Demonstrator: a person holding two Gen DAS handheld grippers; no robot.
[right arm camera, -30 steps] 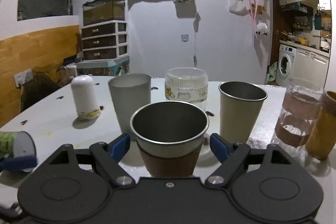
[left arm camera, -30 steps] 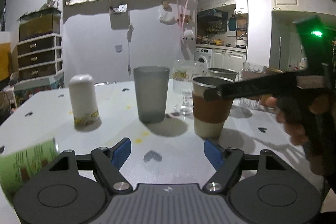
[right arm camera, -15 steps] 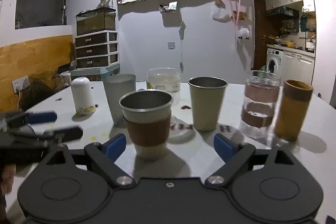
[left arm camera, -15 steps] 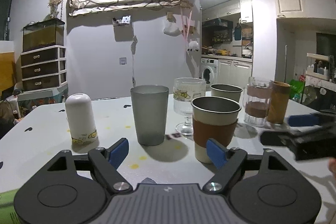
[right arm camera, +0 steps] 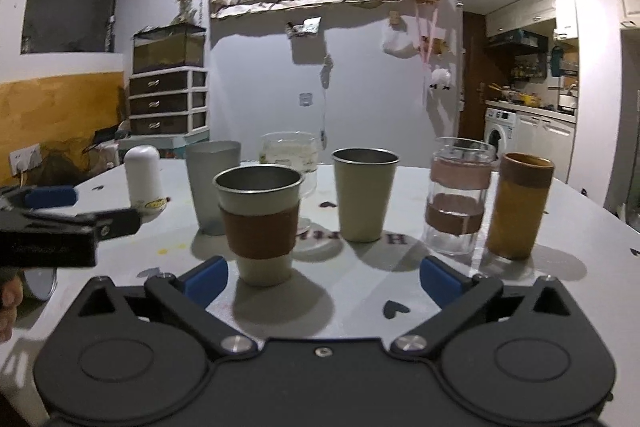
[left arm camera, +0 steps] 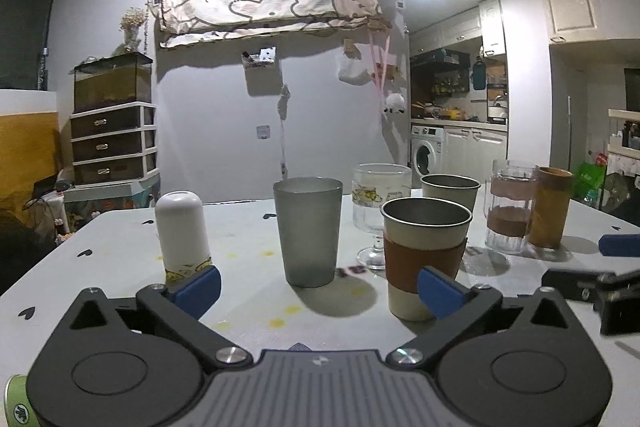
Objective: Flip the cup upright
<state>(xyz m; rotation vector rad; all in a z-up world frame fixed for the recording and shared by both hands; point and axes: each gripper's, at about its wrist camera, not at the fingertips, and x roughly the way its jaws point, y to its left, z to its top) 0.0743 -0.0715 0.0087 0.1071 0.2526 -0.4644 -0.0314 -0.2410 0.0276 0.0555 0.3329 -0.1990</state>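
Observation:
A steel cup with a brown sleeve [left arm camera: 425, 254] [right arm camera: 258, 223] stands upright on the white table [left arm camera: 248, 231], mouth up. My left gripper [left arm camera: 318, 291] is open and empty, a little in front of it and the grey tumbler [left arm camera: 307, 229]. My right gripper [right arm camera: 322, 277] is open and empty, just in front of the sleeved cup; it shows at the right edge of the left wrist view [left arm camera: 596, 267]. A white cup [left arm camera: 182, 235] stands mouth down at the left. A green cup [left arm camera: 16, 401] lies at the near left, mostly hidden.
Behind stand a stemmed glass [left arm camera: 380, 211], a plain steel cup [right arm camera: 365, 193], a glass mug with a pink band [right arm camera: 460, 201] and a brown tumbler [right arm camera: 520, 205]. The left gripper crosses the left side of the right wrist view [right arm camera: 72, 223]. The table [right arm camera: 580, 227] has edges left and right.
My right gripper let go of the sleeved cup and drew back toward me. My left gripper also drew back and rose; the green cup slid almost out of its view.

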